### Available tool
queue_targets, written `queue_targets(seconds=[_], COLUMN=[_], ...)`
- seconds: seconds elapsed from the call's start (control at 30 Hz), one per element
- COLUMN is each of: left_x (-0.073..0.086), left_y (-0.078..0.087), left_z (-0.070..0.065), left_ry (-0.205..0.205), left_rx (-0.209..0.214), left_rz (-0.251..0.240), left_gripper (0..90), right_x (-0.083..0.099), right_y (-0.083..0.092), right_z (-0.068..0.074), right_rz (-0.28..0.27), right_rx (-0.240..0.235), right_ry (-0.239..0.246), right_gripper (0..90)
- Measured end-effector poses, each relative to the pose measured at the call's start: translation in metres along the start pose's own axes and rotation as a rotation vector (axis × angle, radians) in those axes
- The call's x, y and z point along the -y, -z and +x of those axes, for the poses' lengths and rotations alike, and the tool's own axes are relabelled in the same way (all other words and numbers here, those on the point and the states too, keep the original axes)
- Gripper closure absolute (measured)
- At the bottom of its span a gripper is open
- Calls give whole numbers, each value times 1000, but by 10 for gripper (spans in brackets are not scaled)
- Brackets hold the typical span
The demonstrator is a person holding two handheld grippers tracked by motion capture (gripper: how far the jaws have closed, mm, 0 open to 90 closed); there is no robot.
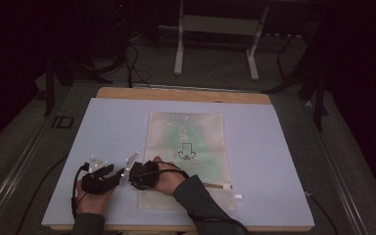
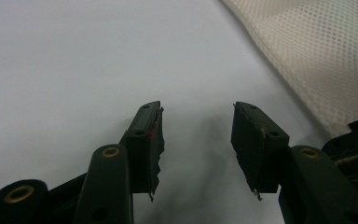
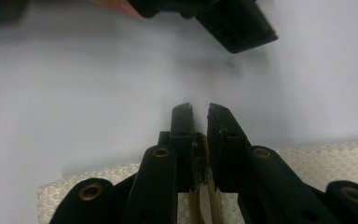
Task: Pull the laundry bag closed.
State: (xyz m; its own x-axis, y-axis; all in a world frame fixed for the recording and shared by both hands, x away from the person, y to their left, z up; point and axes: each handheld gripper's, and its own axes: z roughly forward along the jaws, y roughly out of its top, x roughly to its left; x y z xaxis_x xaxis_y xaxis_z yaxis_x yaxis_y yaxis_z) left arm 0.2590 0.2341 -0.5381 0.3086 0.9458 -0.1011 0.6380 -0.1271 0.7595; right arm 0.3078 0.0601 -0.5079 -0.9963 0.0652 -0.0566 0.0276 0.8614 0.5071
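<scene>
**Mesh bag gripped at its near-left corner; left jaws standing open**

Cream mesh bag (image 1: 186, 156) lies flat on the pale sheet (image 1: 112, 127) that covers your worktop (image 1: 181, 94), long side running away from you, roughly central. A green item inside it and a dark printed mark on its face are too faint in the high view to identify. Your right forearm crosses the bag's near end and hides that part of it.

Your right gripper (image 3: 200, 112) sits at the bag's near-left corner. In the right gripper view its jaws are almost together, with a tan ribbed strip (image 3: 203, 186), seemingly the bag's zipper edge, pinched between them; the mesh spreads to either side beneath the jaws. Whether the pads bite the mesh itself as well as the strip is hidden by the jaw bodies.

Your left gripper (image 2: 198, 135) rests just left of the right one, close enough that the two read as one dark mass in the high view. Its jaws stand well apart with nothing between them, over bare sheet. The bag's edge passes to their right, near but not touching. The dark body cut off at the lower right of the left gripper view is the other gripper.

A small white tab (image 1: 238, 196) lies by the bag's near-right corner; its nature cannot be made out.
</scene>
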Motion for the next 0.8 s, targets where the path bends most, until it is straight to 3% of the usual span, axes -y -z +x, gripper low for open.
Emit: queue_targets(seconds=[0.27, 0.8], left_x=[0, 0], left_y=[0, -2], left_z=[0, -1], left_ry=[0, -3], left_rx=[1, 1], left_rz=[0, 9], left_gripper=[522, 519], right_x=[3, 5], right_y=[6, 13], right_z=[0, -1], right_rz=[-39, -67], right_rx=[4, 12], right_ry=[0, 0], right_gripper=[810, 810])
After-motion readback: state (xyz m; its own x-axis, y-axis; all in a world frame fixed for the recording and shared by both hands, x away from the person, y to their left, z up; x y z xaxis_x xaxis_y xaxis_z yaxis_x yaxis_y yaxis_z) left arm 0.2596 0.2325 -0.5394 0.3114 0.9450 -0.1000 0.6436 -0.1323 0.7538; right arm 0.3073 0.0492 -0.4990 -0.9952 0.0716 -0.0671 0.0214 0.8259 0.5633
